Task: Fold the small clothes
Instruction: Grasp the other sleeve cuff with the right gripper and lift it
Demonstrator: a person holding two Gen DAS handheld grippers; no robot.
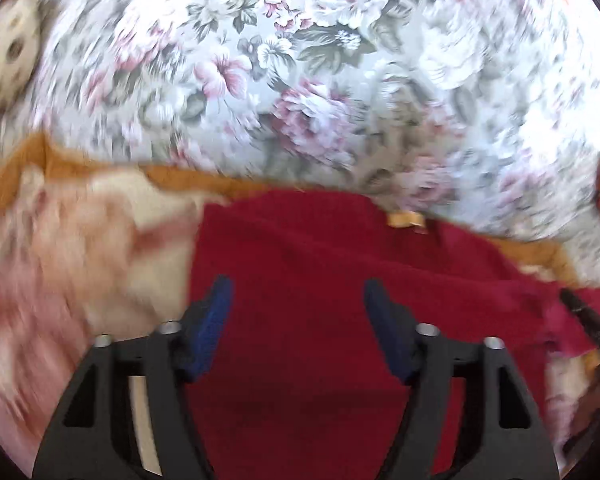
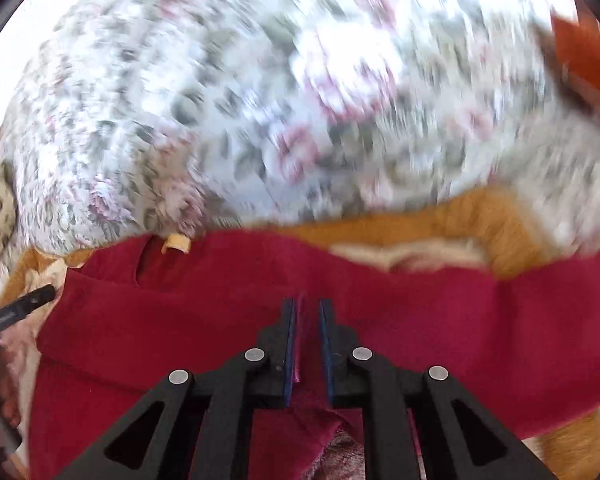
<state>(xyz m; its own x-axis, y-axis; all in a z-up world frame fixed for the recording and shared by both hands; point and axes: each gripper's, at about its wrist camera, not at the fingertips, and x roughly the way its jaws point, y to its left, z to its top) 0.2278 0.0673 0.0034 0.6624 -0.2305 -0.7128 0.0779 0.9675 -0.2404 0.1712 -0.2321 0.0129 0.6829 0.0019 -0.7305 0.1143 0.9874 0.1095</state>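
Note:
A dark red knitted garment [image 1: 300, 264] lies on the bed, with a small tan label [image 1: 406, 219] at its far edge. My left gripper [image 1: 298, 292] is open and empty, its blue pads spread wide just above the red cloth. In the right wrist view my right gripper [image 2: 308, 308] is shut on a raised fold of the red garment [image 2: 204, 312], which stands up between the blue pads. The tan label [image 2: 176, 245] shows at the upper left there. The other gripper's black finger [image 2: 28, 300] pokes in at the left edge.
A floral bedspread [image 1: 320, 80] fills the far half of both views. A cream and pink garment with mustard trim [image 1: 80, 232] lies under and left of the red one. A spotted cream cloth [image 1: 8, 56] sits at the far left. Something orange [image 2: 584, 56] shows at the right.

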